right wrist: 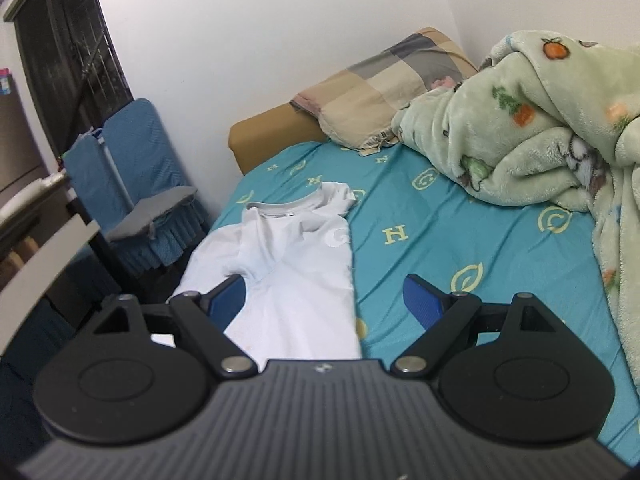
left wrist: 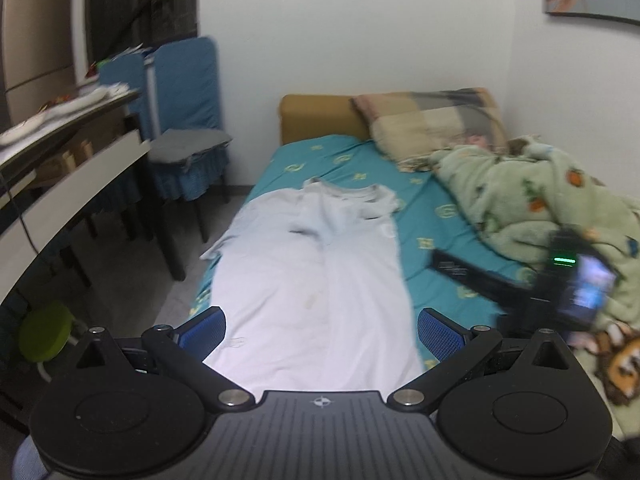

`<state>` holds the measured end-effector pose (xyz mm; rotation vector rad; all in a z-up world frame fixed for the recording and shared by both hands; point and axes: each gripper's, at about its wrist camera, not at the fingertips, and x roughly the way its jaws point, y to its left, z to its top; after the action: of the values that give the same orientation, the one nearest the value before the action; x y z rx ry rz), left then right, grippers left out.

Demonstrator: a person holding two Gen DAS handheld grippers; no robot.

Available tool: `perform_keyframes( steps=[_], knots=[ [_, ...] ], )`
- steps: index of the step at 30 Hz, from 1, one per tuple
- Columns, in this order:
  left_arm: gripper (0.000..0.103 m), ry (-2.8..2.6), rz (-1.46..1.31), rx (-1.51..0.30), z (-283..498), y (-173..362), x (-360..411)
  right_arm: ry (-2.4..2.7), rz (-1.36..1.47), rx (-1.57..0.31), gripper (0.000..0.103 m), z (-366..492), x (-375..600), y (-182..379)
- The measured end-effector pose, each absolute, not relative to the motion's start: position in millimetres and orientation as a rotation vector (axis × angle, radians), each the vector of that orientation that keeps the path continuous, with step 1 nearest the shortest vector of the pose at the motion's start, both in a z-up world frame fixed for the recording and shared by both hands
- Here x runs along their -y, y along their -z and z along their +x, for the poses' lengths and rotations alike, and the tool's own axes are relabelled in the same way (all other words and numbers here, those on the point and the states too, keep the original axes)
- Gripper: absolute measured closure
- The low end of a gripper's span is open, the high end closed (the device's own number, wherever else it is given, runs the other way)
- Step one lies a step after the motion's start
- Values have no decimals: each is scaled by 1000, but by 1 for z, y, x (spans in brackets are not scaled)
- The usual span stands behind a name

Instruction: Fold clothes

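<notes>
The left tool (left wrist: 322, 330) hung with its blue pads spread wide and nothing between them, poised above the hem end of the white T-shirt (left wrist: 316, 272). The right tool (right wrist: 324, 300) was likewise spread and empty, over the shirt's right edge. In the left view it showed only as a blurred dark shape off to the right.

The shirt lay lengthwise along the left side of the bed (right wrist: 460, 232), collar toward the pillow (right wrist: 384, 84), with one sleeve already turned in and the chest rumpled. A green blanket (right wrist: 552, 128) was heaped well apart on the right.

To fold cleanly, each tool would probably best pinch one hem corner, pull the fabric taut to flatten the wrinkles, then carry both corners evenly toward the collar.
</notes>
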<state>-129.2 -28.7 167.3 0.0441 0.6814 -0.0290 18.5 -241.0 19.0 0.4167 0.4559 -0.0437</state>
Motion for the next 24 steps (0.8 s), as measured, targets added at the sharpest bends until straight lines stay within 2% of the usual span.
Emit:
perform_keyframes(
  steps=[8,12,21,24],
  knots=[
    [0,-11,-149,-701,-28,-173,-36,-9,537,-410,16,5,232,-40],
    [0,-77,-319,-739,41,-143,-84,-34,460,-434,16,12,214,-26],
    [1,-169,-673,-831,201,22,-199,-27,346,-542,16,49,195,33],
    [9,-155,-863,-817,251,85,-242,-12,366,-574,16,75,190,51]
  ],
)
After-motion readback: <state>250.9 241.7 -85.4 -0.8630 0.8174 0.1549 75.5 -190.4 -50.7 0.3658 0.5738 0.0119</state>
